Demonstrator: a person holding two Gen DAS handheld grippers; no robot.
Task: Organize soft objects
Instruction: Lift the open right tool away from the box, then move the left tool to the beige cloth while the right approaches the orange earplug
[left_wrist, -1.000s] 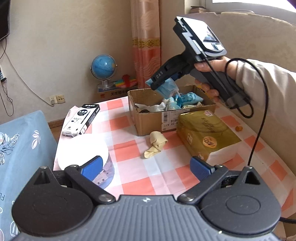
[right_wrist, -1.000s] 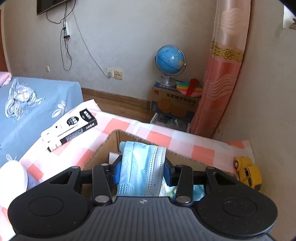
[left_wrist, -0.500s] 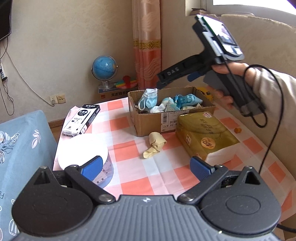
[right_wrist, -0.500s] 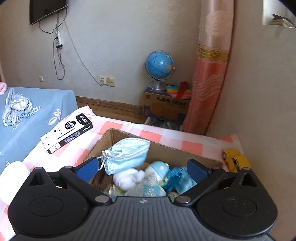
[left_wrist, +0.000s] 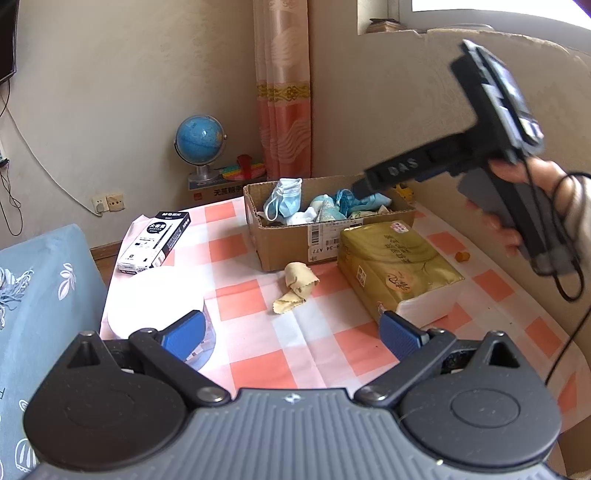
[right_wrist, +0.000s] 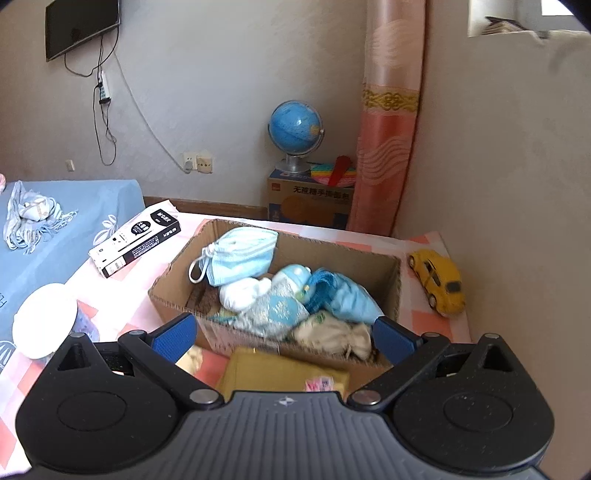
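Note:
A cardboard box (right_wrist: 389, 273) (left_wrist: 284, 243) on the checked tablecloth holds several soft items. A light blue face mask (right_wrist: 238, 254) (left_wrist: 284, 197) lies at its left end, resting on the others. My right gripper (right_wrist: 284, 334) is open and empty, hovering above the box's near side; in the left wrist view it hangs at the upper right (left_wrist: 364, 186), held by a hand. A crumpled yellow cloth (left_wrist: 297, 286) lies on the table in front of the box. My left gripper (left_wrist: 291, 332) is open and empty, low over the table's near part.
A gold tissue pack (left_wrist: 395, 264) lies right of the cloth. A black-and-white carton (left_wrist: 155, 242) and a white round lid (left_wrist: 155, 301) sit at the left. A yellow toy car (right_wrist: 437, 282) is right of the box. A blue bed (right_wrist: 55, 225) borders the table's left side.
My right gripper opened and let go of the blue mask, which now lies in the box. It then drew back and to the right, away from the box. The left gripper stayed still.

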